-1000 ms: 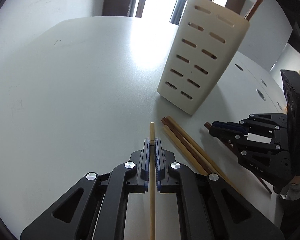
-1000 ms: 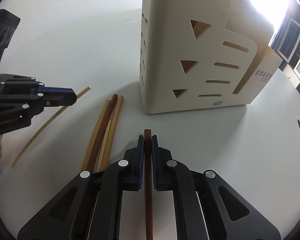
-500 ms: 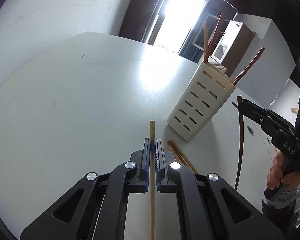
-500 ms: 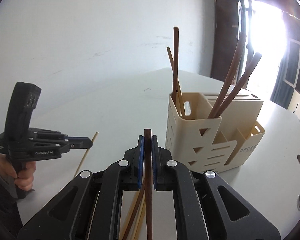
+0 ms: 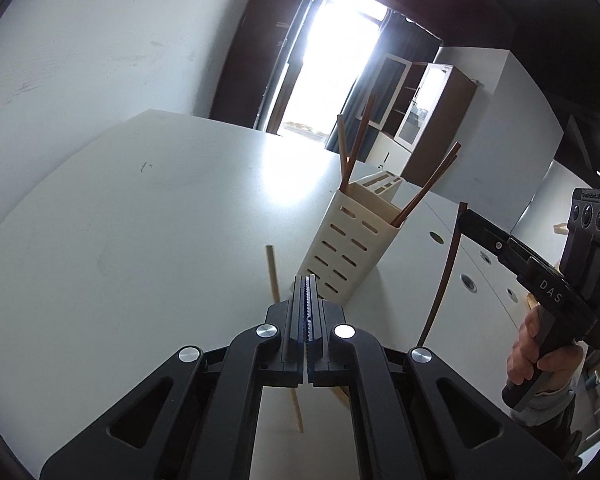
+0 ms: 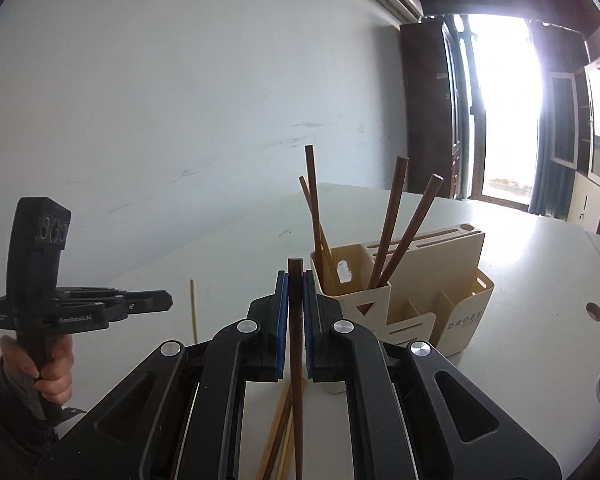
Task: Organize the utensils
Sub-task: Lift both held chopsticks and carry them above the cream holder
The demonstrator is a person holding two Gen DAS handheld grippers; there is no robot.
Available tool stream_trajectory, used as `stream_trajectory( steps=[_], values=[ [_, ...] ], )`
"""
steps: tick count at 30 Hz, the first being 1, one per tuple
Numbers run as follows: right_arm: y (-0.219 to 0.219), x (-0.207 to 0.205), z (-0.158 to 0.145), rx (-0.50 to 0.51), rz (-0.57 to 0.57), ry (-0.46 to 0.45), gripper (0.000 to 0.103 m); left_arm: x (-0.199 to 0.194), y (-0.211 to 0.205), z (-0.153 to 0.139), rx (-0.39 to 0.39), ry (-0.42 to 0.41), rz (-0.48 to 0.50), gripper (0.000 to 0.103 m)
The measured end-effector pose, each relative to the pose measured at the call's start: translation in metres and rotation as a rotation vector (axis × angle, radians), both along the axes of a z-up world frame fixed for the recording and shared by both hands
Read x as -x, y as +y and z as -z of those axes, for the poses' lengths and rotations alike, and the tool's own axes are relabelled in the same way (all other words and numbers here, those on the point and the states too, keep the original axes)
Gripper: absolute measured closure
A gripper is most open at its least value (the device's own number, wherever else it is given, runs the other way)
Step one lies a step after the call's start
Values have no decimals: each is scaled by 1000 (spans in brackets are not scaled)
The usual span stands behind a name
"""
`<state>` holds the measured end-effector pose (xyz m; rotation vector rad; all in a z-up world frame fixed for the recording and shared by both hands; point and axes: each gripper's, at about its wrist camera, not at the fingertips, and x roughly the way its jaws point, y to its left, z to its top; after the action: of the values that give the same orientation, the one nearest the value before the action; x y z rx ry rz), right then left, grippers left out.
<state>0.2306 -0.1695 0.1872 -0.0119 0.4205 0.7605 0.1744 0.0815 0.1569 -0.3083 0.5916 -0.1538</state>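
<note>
My left gripper point(image 5: 307, 280) has its jaws fully together; a light wooden chopstick point(image 5: 273, 276) stands tilted just left of them, outside the grip. My right gripper point(image 6: 295, 276) is shut on a dark brown chopstick point(image 6: 295, 320), held upright above the table; this chopstick also shows in the left wrist view point(image 5: 446, 268). The cream utensil holder point(image 6: 404, 292) stands ahead with several dark and light chopsticks in its tall compartment. It shows in the left wrist view too point(image 5: 352, 252). The left gripper appears at left in the right wrist view point(image 6: 168, 301).
Loose chopsticks point(image 6: 278, 432) lie on the white table point(image 5: 140, 216) under my right gripper. The table has round holes point(image 6: 594, 312) on its right side. A wall, a dark door and a cabinet stand behind.
Both grippers have risen and tilted up. The light chopstick has slipped out from between my left jaws and now leans at their left. The right gripper still holds the dark chopstick.
</note>
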Motion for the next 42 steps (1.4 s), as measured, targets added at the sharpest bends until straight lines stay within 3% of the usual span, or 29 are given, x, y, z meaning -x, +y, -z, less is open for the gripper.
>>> stream_trajectory(
  steps=[6,10,12,14,17,22,28,33,35,37,42],
  values=[
    [-15,0,-8,-43,36,-15,95,-10,-5,-16,-24,-23,42,103],
    [-17,6,-9,-39,53,-22,95,-34,-6,2,-150,80,6,102],
    [-17,9,-9,-39,65,-22,95,-55,-7,21,-235,154,-20,88],
    [-17,10,-10,-43,66,-14,95,-76,-7,39,-278,211,-40,61],
    [-16,15,-11,-40,75,-26,95,-109,-10,68,-303,315,-46,54],
    [-14,12,-6,-29,79,-9,95,-147,-16,108,-357,448,-98,55],
    [-10,10,-1,-15,79,12,95,-169,-18,126,-344,494,-101,56],
    [-7,12,-1,-7,61,10,95,-175,-11,134,-316,495,-120,76],
    [-6,12,-1,-8,55,10,95,-177,-4,136,-280,485,-131,94],
    [-6,11,-1,-12,48,12,95,-179,3,138,-244,469,-143,97],
    [-7,11,-3,-24,33,4,95,-177,5,141,-254,444,-163,99]
  ],
)
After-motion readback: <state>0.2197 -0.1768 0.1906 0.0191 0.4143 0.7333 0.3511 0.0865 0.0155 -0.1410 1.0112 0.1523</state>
